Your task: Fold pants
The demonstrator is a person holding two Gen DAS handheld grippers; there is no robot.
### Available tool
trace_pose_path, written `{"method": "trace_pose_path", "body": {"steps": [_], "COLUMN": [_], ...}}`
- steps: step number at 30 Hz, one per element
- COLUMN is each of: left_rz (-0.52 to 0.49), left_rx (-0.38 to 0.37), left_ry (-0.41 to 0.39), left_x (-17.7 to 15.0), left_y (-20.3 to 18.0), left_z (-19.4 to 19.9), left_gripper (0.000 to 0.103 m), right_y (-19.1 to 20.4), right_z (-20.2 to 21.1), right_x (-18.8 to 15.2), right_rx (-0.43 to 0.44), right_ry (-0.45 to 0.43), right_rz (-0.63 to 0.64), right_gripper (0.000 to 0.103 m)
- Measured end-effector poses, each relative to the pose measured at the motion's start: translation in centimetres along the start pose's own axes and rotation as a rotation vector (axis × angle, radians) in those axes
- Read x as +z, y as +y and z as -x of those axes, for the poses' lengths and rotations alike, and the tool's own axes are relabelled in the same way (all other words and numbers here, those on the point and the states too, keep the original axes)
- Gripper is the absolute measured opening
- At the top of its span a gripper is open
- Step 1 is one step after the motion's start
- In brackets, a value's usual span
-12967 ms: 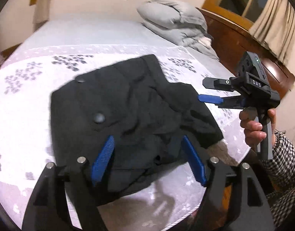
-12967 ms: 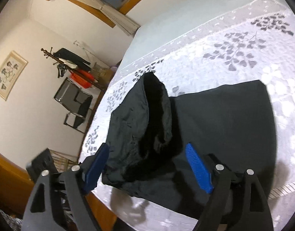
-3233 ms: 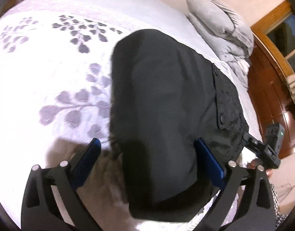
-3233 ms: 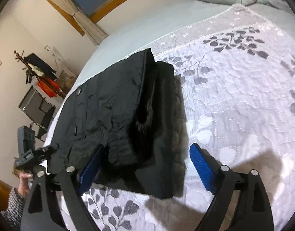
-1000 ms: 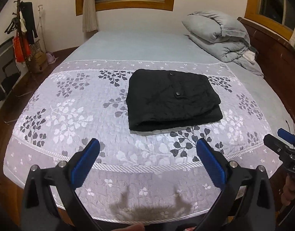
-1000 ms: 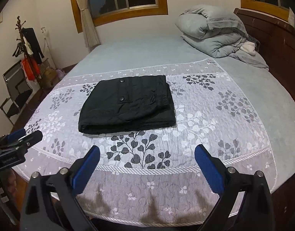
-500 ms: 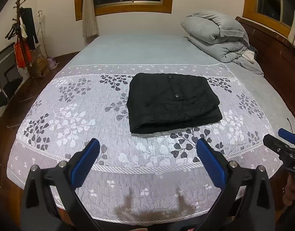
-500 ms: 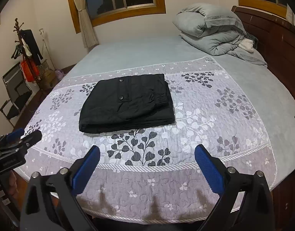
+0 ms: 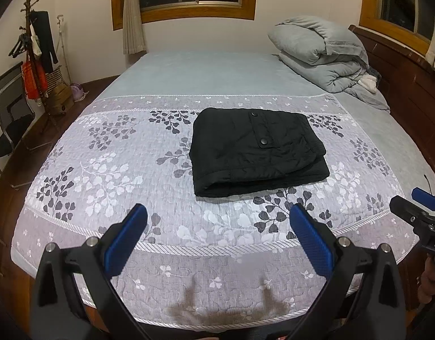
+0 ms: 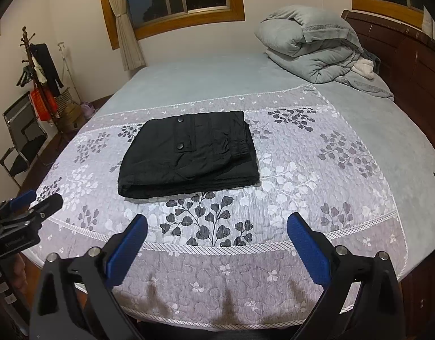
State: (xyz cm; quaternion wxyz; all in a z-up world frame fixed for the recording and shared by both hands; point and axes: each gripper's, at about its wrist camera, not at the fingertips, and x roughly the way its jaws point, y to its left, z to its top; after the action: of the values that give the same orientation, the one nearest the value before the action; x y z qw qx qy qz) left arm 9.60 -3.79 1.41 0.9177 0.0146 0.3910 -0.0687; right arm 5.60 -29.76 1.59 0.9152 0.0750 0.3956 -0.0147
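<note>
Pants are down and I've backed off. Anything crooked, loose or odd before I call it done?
Nothing stands out. The pants lie in a compact folded stack on the patterned bedspread, with no leg trailing out. Both the left gripper and the right gripper are open, empty and clear of them.

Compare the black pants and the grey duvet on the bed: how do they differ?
The black pants are folded into a flat, squared stack; the grey duvet is a bulky, loosely rolled heap.
The pants lie mid-bed on the floral coverlet; the duvet sits at the far right corner by the wooden headboard.
The pants show two snap buttons; the duvet shows none.
Both rest on the bed, apart from both open grippers.
</note>
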Motion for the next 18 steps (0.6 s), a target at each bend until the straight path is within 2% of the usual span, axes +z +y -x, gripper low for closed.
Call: {"method": "trace_pose_path", "body": {"steps": [18], "left_rz": [-0.008], "left_rx": [0.001], "left_ry": [0.013], "left_x": [0.03], "left_y": [-0.27], "left_z": [-0.53], "left_gripper": [0.1], "right_y": [-0.03], "right_z": [-0.22], "right_x": [0.15], "right_rx": [-0.001], "right_ry": [0.005], "right_rz": [-0.001], "right_gripper": [0.099]}}
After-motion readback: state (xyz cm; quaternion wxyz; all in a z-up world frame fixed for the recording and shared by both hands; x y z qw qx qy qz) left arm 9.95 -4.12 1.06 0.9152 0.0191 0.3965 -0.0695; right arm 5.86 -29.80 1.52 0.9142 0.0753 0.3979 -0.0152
